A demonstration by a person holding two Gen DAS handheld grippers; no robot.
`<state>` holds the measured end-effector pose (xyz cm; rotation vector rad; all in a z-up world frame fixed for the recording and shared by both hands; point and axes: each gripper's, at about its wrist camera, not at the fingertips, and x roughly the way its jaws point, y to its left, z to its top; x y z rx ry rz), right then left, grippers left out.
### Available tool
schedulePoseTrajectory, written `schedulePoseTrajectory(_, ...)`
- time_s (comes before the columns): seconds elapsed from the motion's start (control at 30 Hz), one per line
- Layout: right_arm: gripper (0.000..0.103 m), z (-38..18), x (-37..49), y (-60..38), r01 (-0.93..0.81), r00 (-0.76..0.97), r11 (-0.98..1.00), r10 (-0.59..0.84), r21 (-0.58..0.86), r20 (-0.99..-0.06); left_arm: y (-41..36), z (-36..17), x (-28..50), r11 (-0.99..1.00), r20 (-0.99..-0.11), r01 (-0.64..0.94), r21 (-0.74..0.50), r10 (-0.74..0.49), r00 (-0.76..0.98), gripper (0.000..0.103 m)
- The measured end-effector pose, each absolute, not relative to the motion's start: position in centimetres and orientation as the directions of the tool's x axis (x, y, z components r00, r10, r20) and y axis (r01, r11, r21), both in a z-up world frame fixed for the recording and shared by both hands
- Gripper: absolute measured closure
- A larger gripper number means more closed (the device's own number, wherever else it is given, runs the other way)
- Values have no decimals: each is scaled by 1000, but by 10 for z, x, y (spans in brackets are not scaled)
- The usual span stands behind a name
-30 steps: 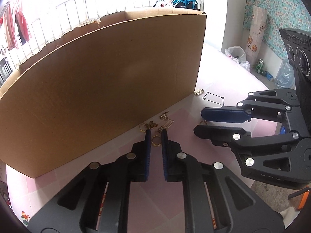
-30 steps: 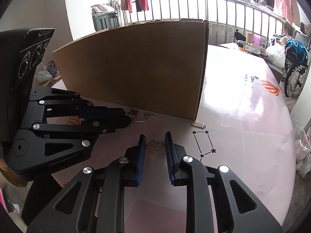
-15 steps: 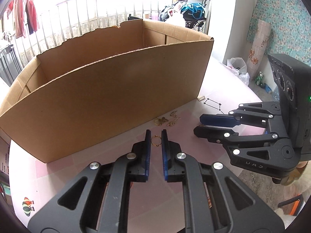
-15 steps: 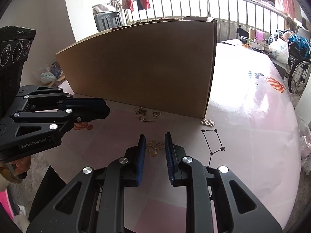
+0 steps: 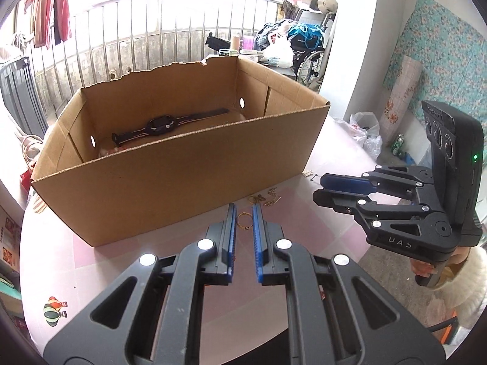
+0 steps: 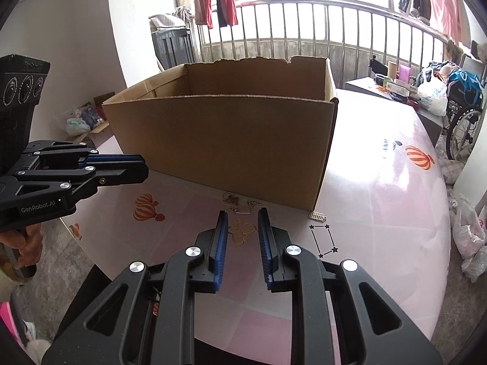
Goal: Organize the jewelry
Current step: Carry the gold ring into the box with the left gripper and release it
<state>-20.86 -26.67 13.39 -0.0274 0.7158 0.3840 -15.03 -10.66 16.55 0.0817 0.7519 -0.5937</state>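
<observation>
Jewelry sorting: both grippers raised over the pink tabletop (image 6: 380, 188), each grasping one gold piece.

Left hand-held gripper (image 5: 244, 213) is clenched on a gold ring (image 5: 243, 221) between its blue pads; right hand-held gripper (image 6: 242, 217) is clenched on a gold clover-shaped pendant (image 6: 243, 233). Loose jewelry pieces (image 6: 240, 203) lie on the tabletop just beside the cardboard box (image 5: 170, 179). A dark wristwatch (image 5: 161, 126) lies inside the box.

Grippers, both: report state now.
Left gripper: closed on a gold ring.
Right gripper: closed on a gold butterfly pendant.
</observation>
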Motion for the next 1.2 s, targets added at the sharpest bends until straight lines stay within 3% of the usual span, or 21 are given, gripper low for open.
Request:
schedulePoseTrajectory(0.23,83,195,-212,-265,-410,729,905,401,115,-555,-87,228,-130,797,-611,564,-217,-561,558,94)
schedulePoseTrajectory(0.37,83,228,-176,-258,-432,718,892,430,134,-548,-86,252,-89,795,-646,561,-231,-556,522,93)
schedulePoseTrajectory(0.67,83,218,-38,-222,-430,550,893,375,132,-746,-119,201,61,837,-856,443,-322,-457,243,94)
schedulePoseTrajectory(0.83,83,188,3,-203,-398,443,917,228,38,-867,-125,159,117,837,-866,286,-468,-498,41,94)
schedulePoseTrajectory(1.2,83,144,43,-188,-394,207,917,154,61,-966,-150,103,150,905,-932,224,-361,-360,-47,93)
